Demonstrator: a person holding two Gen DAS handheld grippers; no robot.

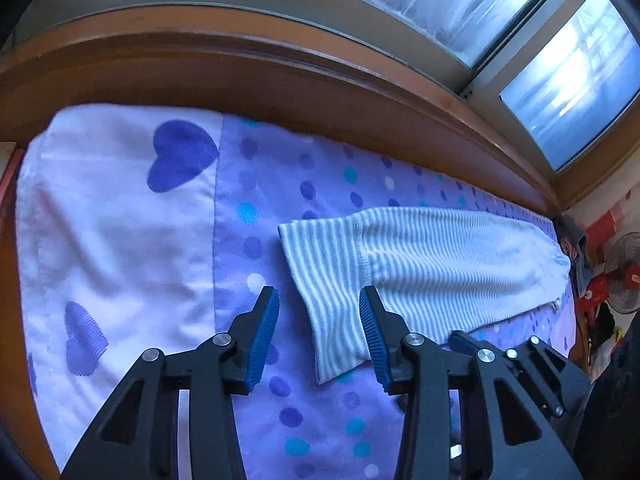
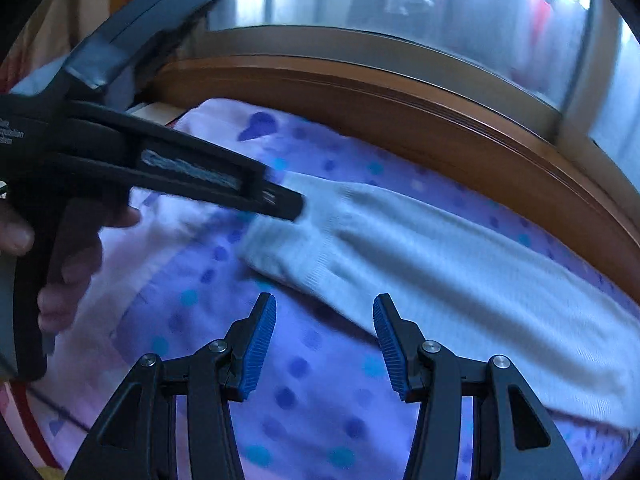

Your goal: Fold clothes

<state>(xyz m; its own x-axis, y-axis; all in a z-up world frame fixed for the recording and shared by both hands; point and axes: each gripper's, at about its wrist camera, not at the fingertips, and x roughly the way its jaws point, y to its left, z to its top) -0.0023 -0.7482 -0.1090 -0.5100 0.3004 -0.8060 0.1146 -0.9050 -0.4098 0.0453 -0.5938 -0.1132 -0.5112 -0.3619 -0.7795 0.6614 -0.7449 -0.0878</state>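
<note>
Here, a striped garment [image 1: 420, 264] is laid out lengthwise on the bed, on a purple dotted sheet [image 1: 328, 412], with its narrow banded end turned toward the white, heart-printed part of the bedding [image 1: 112, 216]. In the right wrist view the same garment [image 2: 440, 264] is seen blurred, stretching away to the right along the wooden bed frame [image 2: 400, 108]. The left gripper [image 1: 319, 294] is held released, its blue pads spread apart above the banded end, and nothing is clasped between them. The right gripper [image 2: 324, 302] is likewise spread wide and empty, poised over the sheet just beside the garment's near edge. The left gripper's body [image 2: 180, 168] is seen crossing in front of the garment's end, a hand [image 2: 64, 256] wrapped around its handle. Window panes [image 1: 568, 92] are seen beyond the frame, and a fan [image 1: 624, 276] stands far right.
</note>
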